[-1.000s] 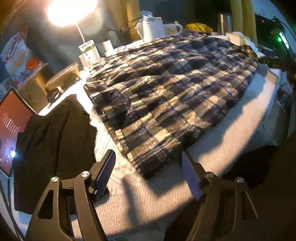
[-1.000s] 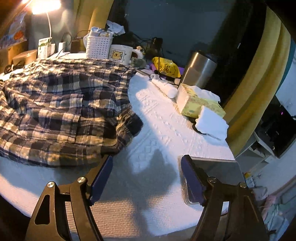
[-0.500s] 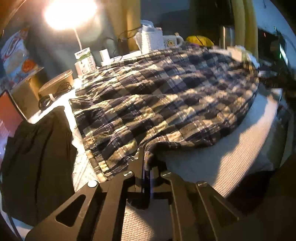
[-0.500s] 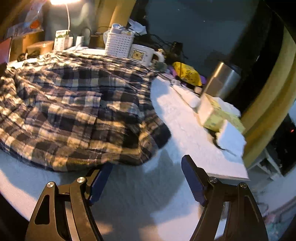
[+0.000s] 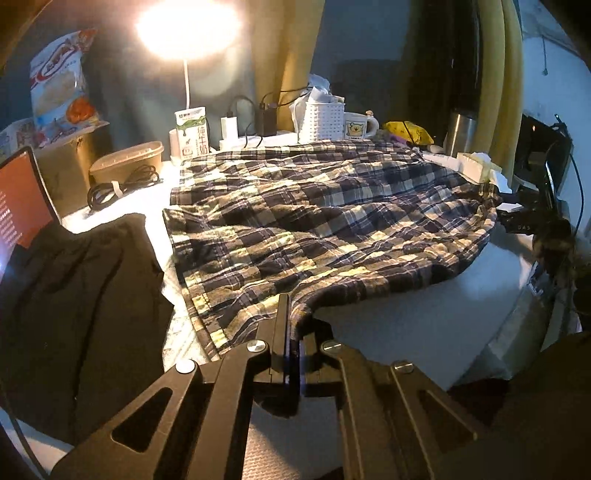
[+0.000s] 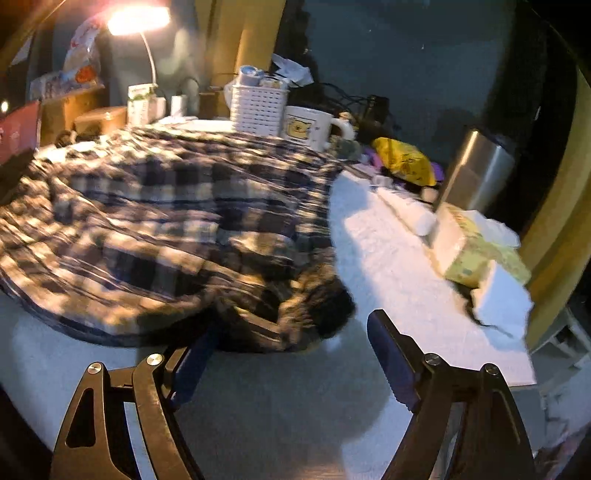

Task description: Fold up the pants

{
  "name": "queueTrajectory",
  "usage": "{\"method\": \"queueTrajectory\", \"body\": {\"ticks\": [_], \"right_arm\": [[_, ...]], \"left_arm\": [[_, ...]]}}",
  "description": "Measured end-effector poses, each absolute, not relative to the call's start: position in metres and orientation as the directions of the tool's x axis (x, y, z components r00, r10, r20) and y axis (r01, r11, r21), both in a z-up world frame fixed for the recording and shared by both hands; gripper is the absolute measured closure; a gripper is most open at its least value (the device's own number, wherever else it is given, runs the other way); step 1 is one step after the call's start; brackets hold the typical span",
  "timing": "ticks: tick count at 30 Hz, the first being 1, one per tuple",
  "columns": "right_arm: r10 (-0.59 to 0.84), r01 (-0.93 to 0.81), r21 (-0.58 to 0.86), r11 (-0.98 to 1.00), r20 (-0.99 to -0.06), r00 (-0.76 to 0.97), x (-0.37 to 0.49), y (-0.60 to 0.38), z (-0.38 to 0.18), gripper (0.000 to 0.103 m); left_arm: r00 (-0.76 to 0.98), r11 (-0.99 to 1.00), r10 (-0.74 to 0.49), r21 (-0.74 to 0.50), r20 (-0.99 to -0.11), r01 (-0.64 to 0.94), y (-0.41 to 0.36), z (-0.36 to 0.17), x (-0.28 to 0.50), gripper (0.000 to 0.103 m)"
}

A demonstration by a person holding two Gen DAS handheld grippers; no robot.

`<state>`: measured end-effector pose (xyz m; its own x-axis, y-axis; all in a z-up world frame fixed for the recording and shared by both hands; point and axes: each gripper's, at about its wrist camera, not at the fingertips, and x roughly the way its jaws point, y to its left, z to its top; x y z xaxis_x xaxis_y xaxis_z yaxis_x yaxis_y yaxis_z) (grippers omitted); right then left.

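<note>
While your left gripper [image 5: 293, 325] sits low centre in its view, its fingers are pressed together on the near hem of the pants [image 5: 325, 225], the cloth bunched between them. Plaid pants lie spread across the white cover [image 5: 417, 325], filling the middle of the frame from the milk carton [image 5: 192, 134] side to the right edge.

Dark cloth [image 5: 74, 295] lies lower left, beside the pants. A red screen [image 5: 18, 203] stands at the far left. The lamp [image 5: 184, 26] glares upper centre. A white basket [image 5: 321, 122] and a mug [image 5: 358, 125] stand behind the pants.

Your right gripper [image 6: 291, 362] is spread wide, bottom centre of its view. Its left finger [image 6: 192, 369] is at the pants' [image 6: 166, 229] near edge; whether it touches, you cannot tell, the cloth is blurred. Its right finger [image 6: 391, 362] is over bare cover [image 6: 373, 251]. A steel cup [image 6: 476, 173], a yellow bag [image 6: 402, 160] and a tissue box [image 6: 476, 251] sit at right.
</note>
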<state>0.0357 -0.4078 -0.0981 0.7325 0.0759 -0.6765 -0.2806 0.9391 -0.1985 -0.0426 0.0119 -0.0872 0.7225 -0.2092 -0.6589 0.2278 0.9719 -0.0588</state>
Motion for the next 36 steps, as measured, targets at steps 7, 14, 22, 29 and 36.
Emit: {"method": "queueTrajectory", "body": {"ticks": [7, 14, 22, 29, 36], "right_arm": [[0.08, -0.291, -0.2, 0.935, -0.682, 0.727, 0.037, -0.39, -0.1, 0.041], [0.046, -0.259, -0.221, 0.94, -0.672, 0.739, 0.036, -0.386, -0.095, 0.075], [0.035, -0.242, -0.215, 0.946, -0.675, 0.737, 0.03, -0.387, -0.091, 0.078], [0.03, -0.218, -0.211, 0.953, -0.65, 0.76, 0.018, -0.385, -0.073, 0.08], [0.021, -0.189, -0.209, 0.96, -0.615, 0.788, 0.004, -0.39, -0.049, 0.081]], "left_arm": [[0.72, 0.973, -0.213, -0.078, -0.661, 0.216, 0.015, -0.089, -0.047, 0.101], [0.715, 0.969, -0.246, -0.15, -0.655, 0.196, 0.02, -0.092, -0.049, 0.101], [0.718, 0.967, -0.254, -0.157, -0.648, 0.2, 0.022, -0.09, -0.05, 0.101], [0.746, 0.966, -0.258, -0.15, -0.614, 0.21, 0.024, -0.066, -0.056, 0.101], [0.779, 0.966, -0.257, -0.128, -0.572, 0.225, 0.022, -0.039, -0.064, 0.102]]}}
